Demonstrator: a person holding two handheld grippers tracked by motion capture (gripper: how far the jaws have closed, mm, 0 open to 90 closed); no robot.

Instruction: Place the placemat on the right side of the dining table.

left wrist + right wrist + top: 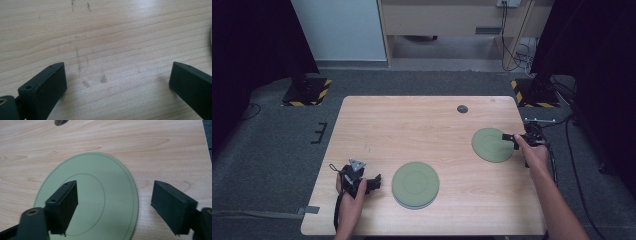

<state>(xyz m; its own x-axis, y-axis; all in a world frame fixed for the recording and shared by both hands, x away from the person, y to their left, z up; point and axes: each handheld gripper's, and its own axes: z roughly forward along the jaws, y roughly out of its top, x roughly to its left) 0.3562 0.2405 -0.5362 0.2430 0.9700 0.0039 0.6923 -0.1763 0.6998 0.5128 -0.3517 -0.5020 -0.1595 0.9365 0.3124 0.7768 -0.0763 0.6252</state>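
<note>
Right gripper [113,207] standing wide open, one jaw hovering over the single green plate [100,192] and the other over bare wood past its rim, gripping nothing; left gripper [117,82] likewise gaping wide above the bare table [112,30], holding nothing. Counting two grippers and two green lots: the single plate [492,144] lying flat near the table's right edge, and a stack of green plates [415,184] sitting near the front edge, just beside the left gripper [373,183]. Being round, showing no long axis, facing flat side up.

The green plate [100,195] runs past the bottom edge, partly behind one jaw.
</note>
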